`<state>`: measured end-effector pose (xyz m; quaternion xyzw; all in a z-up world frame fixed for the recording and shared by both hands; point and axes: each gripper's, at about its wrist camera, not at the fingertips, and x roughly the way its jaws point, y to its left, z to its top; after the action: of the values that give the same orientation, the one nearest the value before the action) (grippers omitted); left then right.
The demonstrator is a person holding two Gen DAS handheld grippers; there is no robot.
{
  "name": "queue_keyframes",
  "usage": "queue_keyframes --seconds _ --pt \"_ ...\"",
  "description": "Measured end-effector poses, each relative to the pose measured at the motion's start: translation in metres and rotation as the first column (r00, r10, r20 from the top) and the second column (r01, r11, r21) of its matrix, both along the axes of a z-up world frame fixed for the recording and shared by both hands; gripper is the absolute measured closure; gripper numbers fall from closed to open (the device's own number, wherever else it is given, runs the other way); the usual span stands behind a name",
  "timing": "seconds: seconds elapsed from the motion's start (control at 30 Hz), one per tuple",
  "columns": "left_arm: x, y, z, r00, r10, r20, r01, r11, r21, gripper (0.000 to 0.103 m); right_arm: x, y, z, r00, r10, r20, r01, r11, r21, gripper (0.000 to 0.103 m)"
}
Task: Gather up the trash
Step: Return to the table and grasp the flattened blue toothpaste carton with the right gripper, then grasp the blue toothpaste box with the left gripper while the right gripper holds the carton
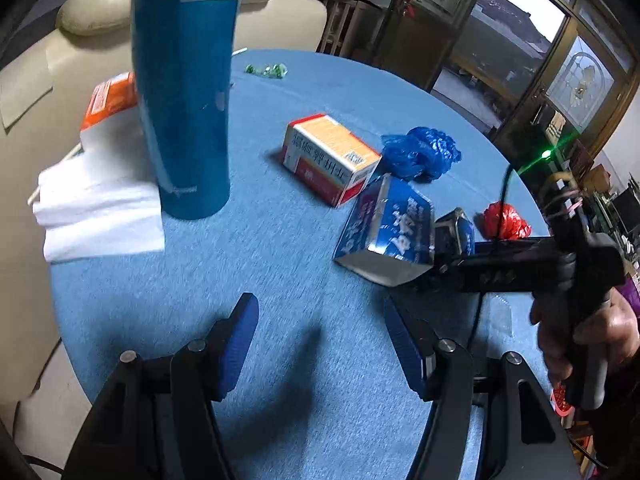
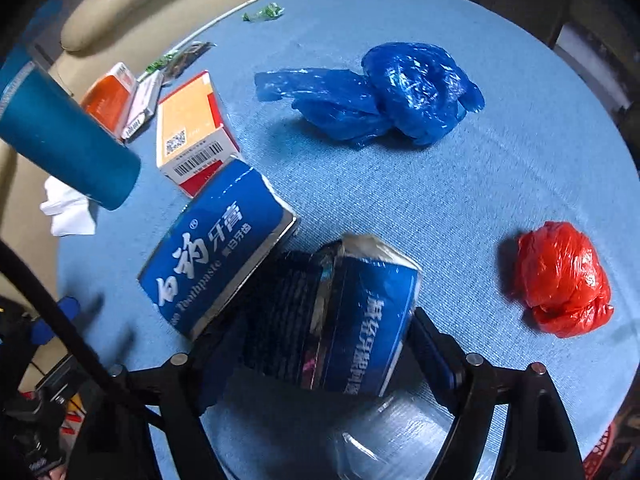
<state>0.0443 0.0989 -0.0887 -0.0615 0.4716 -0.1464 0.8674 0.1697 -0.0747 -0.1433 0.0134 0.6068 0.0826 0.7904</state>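
Right now my right tool (image 2: 320,344) pinches a bent blue toothpaste box (image 2: 332,316), held low over the blue desk (image 2: 460,200) (its far half folds toward the orange-and-white carton (image 2: 192,136)). My left tool (image 1: 320,344) hangs spread above bare cloth, gripping nothing. Crumpled blue plastic bags (image 2: 384,96) lie beyond the box, a red plastic bag (image 2: 564,280) sits well apart to its right, and green wrappers (image 1: 268,70) rest near the far edge. A tall teal tube (image 1: 184,92) stands beside white tissue (image 1: 96,212).
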Motion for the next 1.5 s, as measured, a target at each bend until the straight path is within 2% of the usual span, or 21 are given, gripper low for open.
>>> queue_keyframes --seconds 0.1,0.23,0.33,0.5,0.6,0.8,0.93,1.0,1.1,1.3,1.4,1.5 --pt "0.001 -0.001 0.007 1.000 -0.002 0.021 0.002 1.000 0.000 0.037 0.000 0.014 -0.003 0.998 0.062 0.031 -0.060 0.996 -0.063 0.015" --pt "0.003 -0.001 0.006 1.000 0.004 0.017 -0.004 1.000 0.009 0.037 0.004 0.015 -0.003 0.996 0.064 0.060 -0.061 0.996 -0.062 0.019" --pt "0.004 -0.001 0.005 1.000 0.007 0.006 -0.007 1.000 0.014 0.037 0.005 0.003 0.000 0.996 0.042 0.073 -0.041 0.999 -0.014 0.027" --pt "0.005 -0.012 0.013 0.999 -0.020 0.028 0.019 0.999 0.029 0.037 0.008 -0.019 0.017 0.993 0.019 0.115 -0.026 0.998 0.057 0.049" --pt "0.006 -0.021 0.016 0.998 -0.048 0.035 0.047 0.998 0.035 0.037 0.003 -0.024 0.023 0.993 0.021 0.118 -0.035 0.993 0.115 0.056" --pt "0.013 -0.045 0.013 0.993 -0.115 0.028 0.113 0.991 0.073 0.036 -0.009 -0.054 0.029 0.997 -0.018 0.080 -0.004 0.966 0.257 0.065" --pt "0.022 -0.056 0.008 0.989 -0.150 0.003 0.149 0.986 0.069 0.035 -0.014 -0.065 0.027 0.998 -0.047 0.047 0.034 0.969 0.246 0.063" --pt "0.029 -0.063 0.006 0.985 -0.170 0.000 0.170 0.983 0.065 0.032 -0.014 -0.079 0.028 0.997 -0.079 0.018 0.070 0.956 0.285 0.035" --pt "0.038 -0.073 0.001 0.982 -0.189 -0.009 0.189 0.979 0.077 0.031 -0.015 -0.096 0.040 0.992 -0.109 0.070 0.080 0.941 0.330 0.032" --pt "0.062 -0.083 -0.019 0.977 -0.203 -0.061 0.208 0.974 0.092 0.031 -0.022 -0.093 0.056 0.984 0.060 0.170 -0.102 0.964 0.247 0.032" --pt "0.065 -0.074 -0.022 0.976 -0.207 -0.060 0.210 0.976 0.052 0.032 -0.025 -0.087 0.059 0.971 0.148 0.188 -0.187 0.959 0.214 0.029" --pt "0.063 -0.071 -0.020 0.976 -0.214 -0.032 0.216 0.975 0.054 0.035 -0.022 -0.069 0.054 0.950 0.237 0.202 -0.275 0.943 0.189 0.026"
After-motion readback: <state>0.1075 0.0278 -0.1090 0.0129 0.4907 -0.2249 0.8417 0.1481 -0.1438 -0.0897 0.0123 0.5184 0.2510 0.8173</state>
